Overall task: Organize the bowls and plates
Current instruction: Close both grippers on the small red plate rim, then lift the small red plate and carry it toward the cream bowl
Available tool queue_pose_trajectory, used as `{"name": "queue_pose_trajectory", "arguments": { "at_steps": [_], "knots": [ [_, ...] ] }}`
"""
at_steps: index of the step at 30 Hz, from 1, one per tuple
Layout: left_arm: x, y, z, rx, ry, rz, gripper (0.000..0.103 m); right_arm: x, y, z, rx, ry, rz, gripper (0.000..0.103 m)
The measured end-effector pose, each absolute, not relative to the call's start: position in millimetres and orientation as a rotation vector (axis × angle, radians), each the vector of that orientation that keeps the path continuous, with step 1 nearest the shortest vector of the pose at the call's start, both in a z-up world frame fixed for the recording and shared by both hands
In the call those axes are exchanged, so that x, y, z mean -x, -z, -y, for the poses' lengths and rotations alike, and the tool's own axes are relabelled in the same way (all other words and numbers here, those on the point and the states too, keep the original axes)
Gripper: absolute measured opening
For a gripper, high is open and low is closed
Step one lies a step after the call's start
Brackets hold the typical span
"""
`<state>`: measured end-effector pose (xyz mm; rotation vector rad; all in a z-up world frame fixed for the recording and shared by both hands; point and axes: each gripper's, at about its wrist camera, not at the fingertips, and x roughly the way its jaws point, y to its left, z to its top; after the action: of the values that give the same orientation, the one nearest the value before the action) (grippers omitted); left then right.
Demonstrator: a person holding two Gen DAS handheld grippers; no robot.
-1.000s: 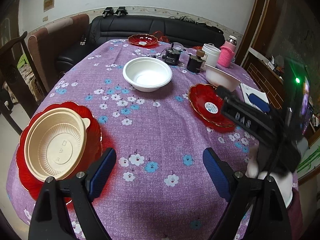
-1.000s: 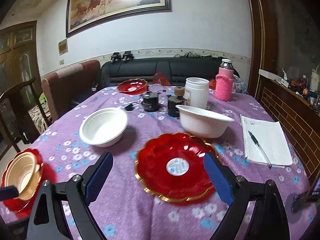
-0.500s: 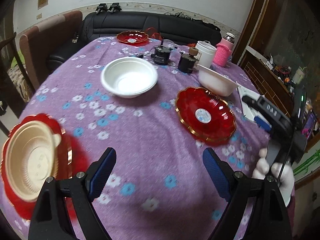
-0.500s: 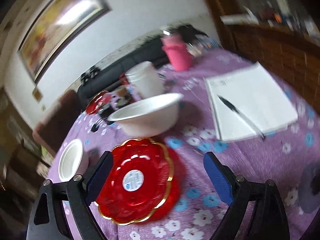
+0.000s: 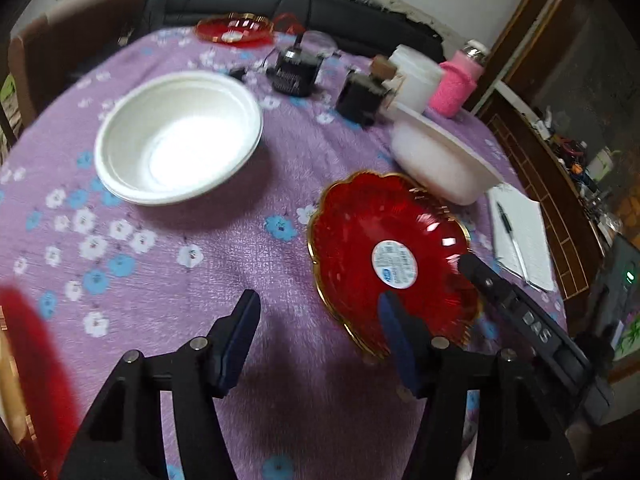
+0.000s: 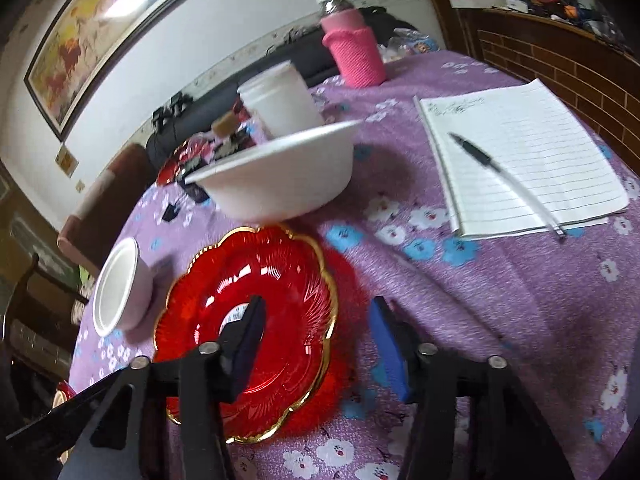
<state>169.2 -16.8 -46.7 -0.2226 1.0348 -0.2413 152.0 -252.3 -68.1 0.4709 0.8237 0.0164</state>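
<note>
A red gold-rimmed plate (image 5: pixel 360 232) (image 6: pixel 280 280) lies on the purple flowered cloth. My left gripper (image 5: pixel 318 334) straddles its near left rim, one pad above the plate and the other above the cloth. Its jaws are closing and do not touch the rim. My right gripper (image 6: pixel 318 340) straddles the opposite rim the same way, jaws closing, pads clear of it. It shows in the left wrist view as a black finger (image 5: pixel 520 320). Two white bowls (image 5: pixel 180 136) (image 5: pixel 440 164) sit behind. A second red plate (image 5: pixel 234 28) is at the far edge.
A notepad with a pen (image 6: pixel 520 160) lies right of the plate. A white jar (image 6: pixel 280 96), a pink-sleeved bottle (image 6: pixel 352 52) and small dark devices (image 5: pixel 292 68) stand behind the bowls. Another red plate (image 5: pixel 24 360), blurred, sits at the left table edge.
Both grippers have dropped towards the middle red plate and narrowed their jaws around its rims. The right one has rolled. The left one has left the red plate holding the beige bowl.
</note>
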Motion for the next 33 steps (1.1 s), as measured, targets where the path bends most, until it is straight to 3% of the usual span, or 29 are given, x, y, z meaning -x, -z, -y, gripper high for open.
{"name": "queue_pose_trajectory", "arguments": {
  "at_steps": [5,17,18,20,22,26,33],
  "knots": [
    [-186.1,65.1,20.9,0.256,0.253,-1.069,0.06,-157.8,75.0,249.1,-0.465,-0.033,-0.852,0.042],
    [-211.2,69.5,44.2,0.202,0.239,-1.029,0.06,-164.1,74.5,243.0,-0.444,-0.038,-0.852,0.041],
    [-210.9,69.4,47.2,0.185,0.233,-1.023,0.055,-163.6,74.2,242.6,-0.443,-0.042,-0.852,0.041],
    [-209.0,69.3,55.0,0.135,0.215,-1.014,0.045,-164.2,75.2,240.8,-0.444,-0.053,-0.859,0.03],
    [-207.0,69.6,58.6,0.11,0.195,-1.008,0.045,-163.9,75.2,240.4,-0.445,-0.053,-0.861,0.029],
    [-205.6,68.2,50.4,0.127,0.178,-1.017,0.034,-162.8,74.8,243.7,-0.473,-0.068,-0.866,0.021],
    [-193.5,66.7,28.4,0.184,0.152,-1.036,0.033,-156.5,66.5,231.2,-0.444,-0.123,-0.841,0.015]
  ]
}}
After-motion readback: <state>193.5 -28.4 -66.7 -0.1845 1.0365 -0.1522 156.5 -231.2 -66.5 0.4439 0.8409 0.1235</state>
